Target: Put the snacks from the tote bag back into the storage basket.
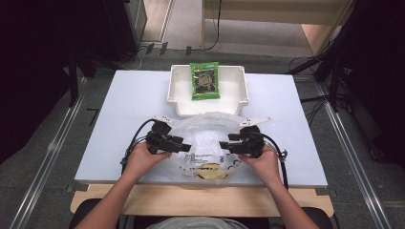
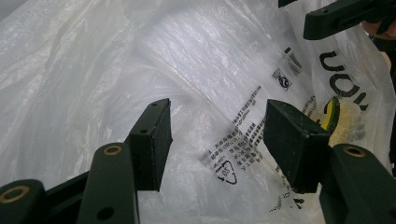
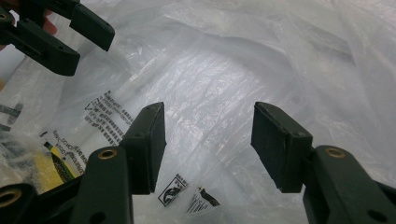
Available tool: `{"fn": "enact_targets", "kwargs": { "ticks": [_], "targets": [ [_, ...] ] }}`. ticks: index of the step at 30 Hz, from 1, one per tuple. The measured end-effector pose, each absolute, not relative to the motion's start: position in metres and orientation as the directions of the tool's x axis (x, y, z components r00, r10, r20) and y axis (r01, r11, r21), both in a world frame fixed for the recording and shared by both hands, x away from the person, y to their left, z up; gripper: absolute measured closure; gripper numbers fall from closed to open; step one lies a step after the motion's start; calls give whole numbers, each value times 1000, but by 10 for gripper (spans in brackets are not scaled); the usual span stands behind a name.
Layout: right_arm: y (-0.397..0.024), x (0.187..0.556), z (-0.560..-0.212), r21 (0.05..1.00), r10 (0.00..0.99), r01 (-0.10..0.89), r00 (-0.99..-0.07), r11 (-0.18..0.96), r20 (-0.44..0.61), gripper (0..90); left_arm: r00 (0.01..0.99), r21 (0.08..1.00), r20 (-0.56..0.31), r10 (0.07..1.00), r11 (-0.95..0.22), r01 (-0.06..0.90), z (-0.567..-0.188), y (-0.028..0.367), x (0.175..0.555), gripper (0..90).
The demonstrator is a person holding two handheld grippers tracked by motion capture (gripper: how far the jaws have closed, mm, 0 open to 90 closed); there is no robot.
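A crumpled translucent white plastic bag (image 1: 205, 138) with black print lies at the near middle of the white table (image 1: 119, 133). Something yellow (image 1: 210, 174) shows through its near end. My left gripper (image 1: 184, 144) is at the bag's left side, pointing inward; its jaws stand open in the left gripper view (image 2: 217, 116), with bag film (image 2: 210, 70) beyond them and nothing pinched. At the bag's right side my right gripper (image 1: 224, 145) faces it, also open (image 3: 210, 116) over the film (image 3: 224, 70). Each gripper view shows the other gripper farther off.
A white bin (image 1: 176, 90) stands just behind the bag at the table's far middle, with a green snack packet (image 1: 205, 80) inside it. The person's hands and forearms come in from the near edge. Dark stands flank the table.
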State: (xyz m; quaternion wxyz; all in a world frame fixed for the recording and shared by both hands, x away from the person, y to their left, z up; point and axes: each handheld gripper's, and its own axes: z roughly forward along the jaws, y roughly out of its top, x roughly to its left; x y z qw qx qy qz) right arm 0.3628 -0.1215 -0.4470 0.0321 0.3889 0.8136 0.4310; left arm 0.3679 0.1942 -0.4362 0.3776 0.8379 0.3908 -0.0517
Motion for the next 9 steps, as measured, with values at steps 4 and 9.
{"fn": "enact_targets", "kwargs": {
  "ticks": [4,9],
  "targets": [
    [-122,363,-447,725,660,607,-695,326,285,459,692,593,-381,613,-413,692,-436,194,368,428],
    [-123,364,-447,727,657,610,-694,316,296,444,693,598,-372,618,-411,688,-435,195,368,426]
  ]
}}
